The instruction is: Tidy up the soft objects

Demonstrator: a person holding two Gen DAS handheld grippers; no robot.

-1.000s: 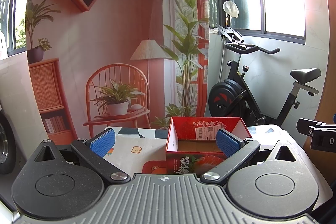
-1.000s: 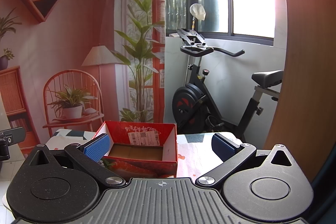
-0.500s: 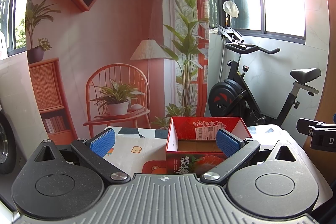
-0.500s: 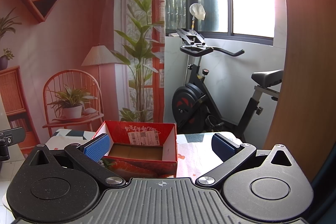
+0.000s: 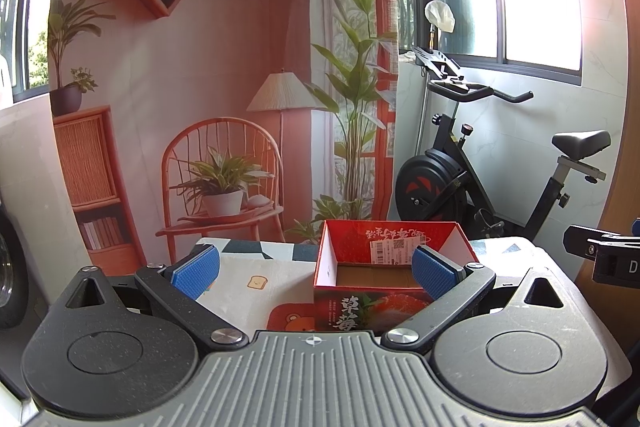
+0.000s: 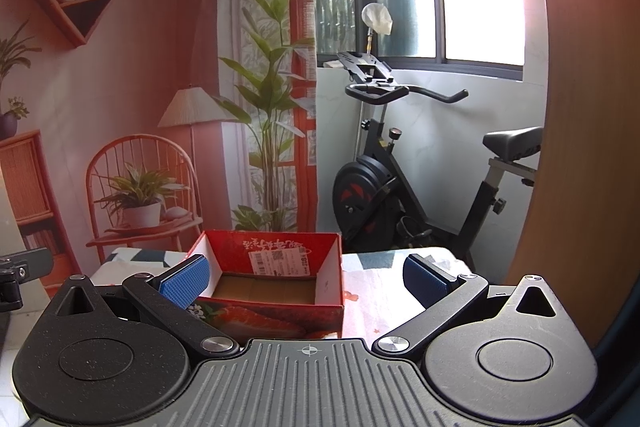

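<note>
A red cardboard box (image 5: pixel 384 259) with strawberry print stands open and empty on a small table with a patterned cloth (image 5: pixel 256 279); it also shows in the right wrist view (image 6: pixel 280 275). My left gripper (image 5: pixel 314 271) is open and empty, held before the box, its right pad in front of the box's right wall. My right gripper (image 6: pixel 304 279) is open and empty, its left pad in front of the box's left wall. No soft objects are in view.
A black exercise bike (image 5: pixel 480 163) stands behind the table on the right, also in the right wrist view (image 6: pixel 400 167). A printed backdrop of a chair with a plant (image 5: pixel 224 187) hangs behind. A brown wooden panel (image 6: pixel 560 147) rises at the right.
</note>
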